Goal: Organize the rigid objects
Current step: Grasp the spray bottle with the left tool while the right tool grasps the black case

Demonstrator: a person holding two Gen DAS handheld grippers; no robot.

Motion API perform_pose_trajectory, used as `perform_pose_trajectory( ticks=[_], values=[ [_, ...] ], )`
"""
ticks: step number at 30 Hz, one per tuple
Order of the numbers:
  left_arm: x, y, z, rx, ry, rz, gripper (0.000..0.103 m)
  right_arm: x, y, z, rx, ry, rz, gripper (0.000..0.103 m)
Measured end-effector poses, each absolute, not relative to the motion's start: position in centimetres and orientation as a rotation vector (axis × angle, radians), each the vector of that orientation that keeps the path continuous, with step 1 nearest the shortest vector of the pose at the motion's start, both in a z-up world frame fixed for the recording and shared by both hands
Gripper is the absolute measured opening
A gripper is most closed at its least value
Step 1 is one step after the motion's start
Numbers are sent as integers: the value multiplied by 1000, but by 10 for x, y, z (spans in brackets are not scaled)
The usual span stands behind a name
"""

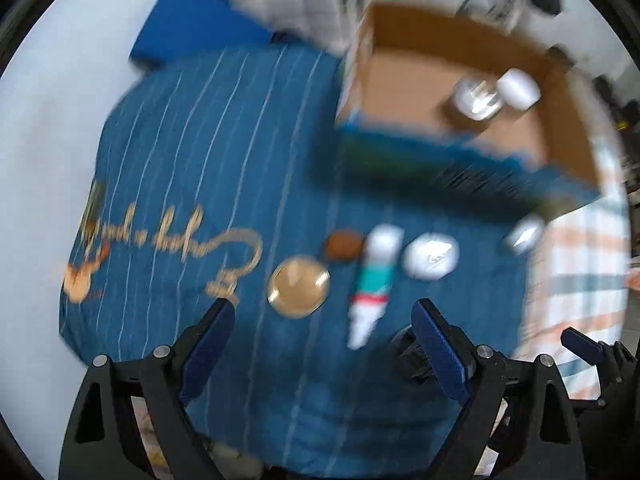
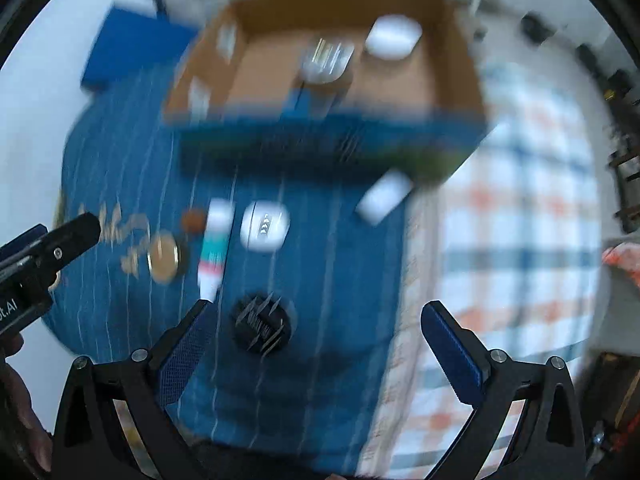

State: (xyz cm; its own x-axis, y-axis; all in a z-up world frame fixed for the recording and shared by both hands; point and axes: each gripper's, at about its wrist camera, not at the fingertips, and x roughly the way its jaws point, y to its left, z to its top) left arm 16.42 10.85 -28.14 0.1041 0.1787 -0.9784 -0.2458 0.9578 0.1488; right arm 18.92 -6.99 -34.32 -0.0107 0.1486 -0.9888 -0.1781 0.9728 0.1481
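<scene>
Both views are motion-blurred. The left gripper [image 1: 324,320] hangs over the blue striped cloth [image 1: 208,152] with its jaws spread wide and nothing between them; the right gripper [image 2: 316,320] is likewise agape and empty. On the cloth lie a round gold-lidded jar [image 1: 298,291], a brown disc [image 1: 345,244] just behind it, a white-and-teal tube [image 1: 374,280], a white rounded case [image 1: 431,256], a small white block [image 1: 523,235] and a black round object [image 2: 262,326] (detail unreadable). The cardboard box [image 1: 400,88] holds 2 items: a clear container [image 1: 478,98] touching a white one [image 1: 519,89].
</scene>
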Motion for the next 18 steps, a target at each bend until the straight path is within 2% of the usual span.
perform_pose_trajectory(
  ticks=[7, 9, 10, 11, 13, 18],
  values=[
    [144, 144, -355, -77, 1585, 415, 90, 168, -19, -445, -12, 1747, 280, 102],
    [144, 147, -361, -104, 1602, 406, 90, 166, -14, -464, 10, 1796, 266, 94],
    [145, 146, -365, -118, 1611, 393, 90, 165, -11, -470, -29, 1811, 256, 81],
    [147, 145, -369, -126, 1615, 379, 90, 165, -9, -469, -62, 1785, 254, 78],
    [154, 136, -371, -134, 1617, 334, 90, 166, -11, -468, -121, 1762, 243, 77],
    [182, 108, -389, -149, 1634, 218, 90, 191, -71, -472, -71, 1769, 132, 77]
  ],
)
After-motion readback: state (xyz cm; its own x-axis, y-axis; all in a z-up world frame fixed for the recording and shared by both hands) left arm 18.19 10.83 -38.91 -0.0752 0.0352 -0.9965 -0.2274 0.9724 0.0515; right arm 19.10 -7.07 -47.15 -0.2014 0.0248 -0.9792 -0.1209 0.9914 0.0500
